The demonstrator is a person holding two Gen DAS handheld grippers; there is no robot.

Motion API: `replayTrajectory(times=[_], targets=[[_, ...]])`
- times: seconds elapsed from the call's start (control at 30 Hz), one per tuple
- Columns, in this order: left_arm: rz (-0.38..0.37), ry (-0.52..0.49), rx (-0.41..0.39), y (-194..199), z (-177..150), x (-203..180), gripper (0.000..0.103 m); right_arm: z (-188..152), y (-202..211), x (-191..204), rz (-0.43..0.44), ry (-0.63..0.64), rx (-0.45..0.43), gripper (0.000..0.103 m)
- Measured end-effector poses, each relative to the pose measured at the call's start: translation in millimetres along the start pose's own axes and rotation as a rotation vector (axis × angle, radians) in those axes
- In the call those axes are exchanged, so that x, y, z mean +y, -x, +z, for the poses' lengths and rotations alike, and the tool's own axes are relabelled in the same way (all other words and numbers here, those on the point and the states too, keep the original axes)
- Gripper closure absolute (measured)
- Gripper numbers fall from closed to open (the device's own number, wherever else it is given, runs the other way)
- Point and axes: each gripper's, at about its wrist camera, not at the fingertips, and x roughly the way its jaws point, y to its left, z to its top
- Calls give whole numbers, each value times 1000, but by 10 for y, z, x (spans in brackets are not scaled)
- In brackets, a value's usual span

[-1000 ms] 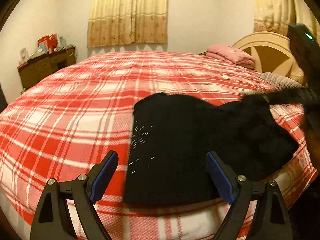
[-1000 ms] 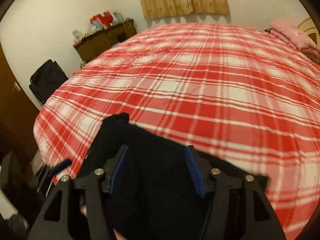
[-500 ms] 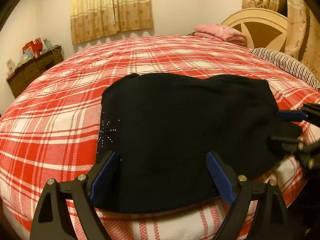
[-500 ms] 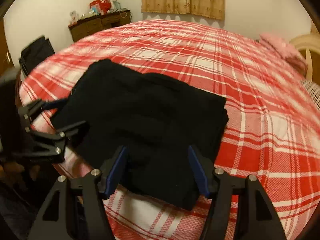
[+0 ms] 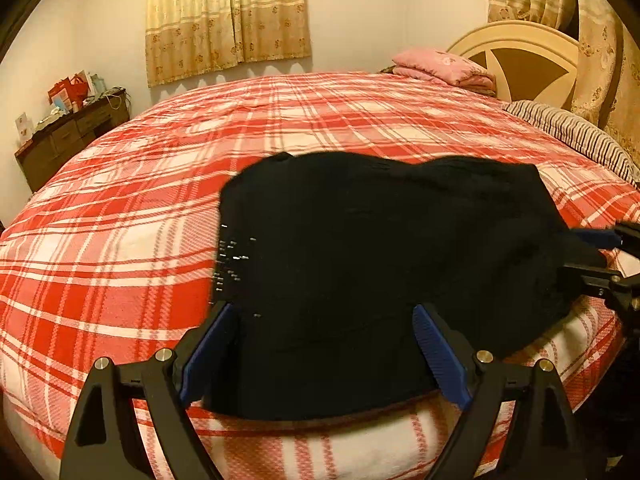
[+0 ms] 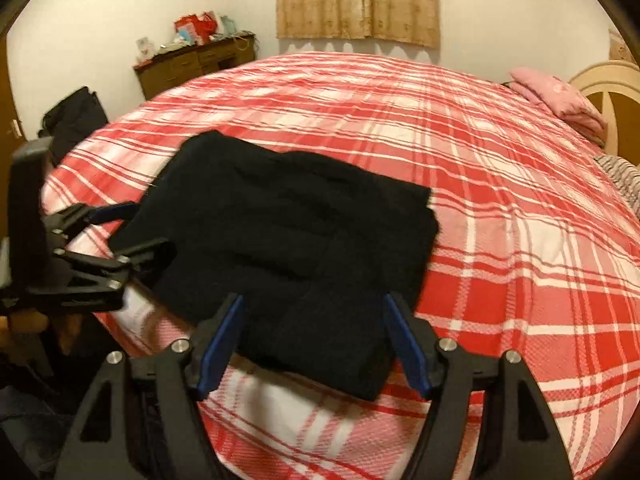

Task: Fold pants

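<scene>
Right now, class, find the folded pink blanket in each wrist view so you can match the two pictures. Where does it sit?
Left wrist view: pink blanket at upper right, on the bed's far end, left of the headboard.
Right wrist view: pink blanket at the right edge, upper part, beside the headboard.
Shared landmark: the black pants.

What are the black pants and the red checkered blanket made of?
The black pants look like soft, matte cloth, maybe knit or cotton; they slump in folds, with tiny shiny studs near one edge. The red checkered blanket looks like woven fabric, with a fine weave texture showing in the squares.
</scene>
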Motion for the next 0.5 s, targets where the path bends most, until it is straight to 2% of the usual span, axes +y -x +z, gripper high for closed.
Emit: replayTrajectory(times=[0.13,0.2,0.33,0.5], targets=[[40,44,-9,-28,46,208,12,36,-49,-234,72,-138,20,29],[33,68,4,-90,46,309,12,38,-85,-334,65,-182,28,29],[-11,92,19,-147,46,398,12,24,-155,-446,92,-224,35,29],[-15,74,-20,-92,116,435,12,66,-143,-438,112,-241,17,29]])
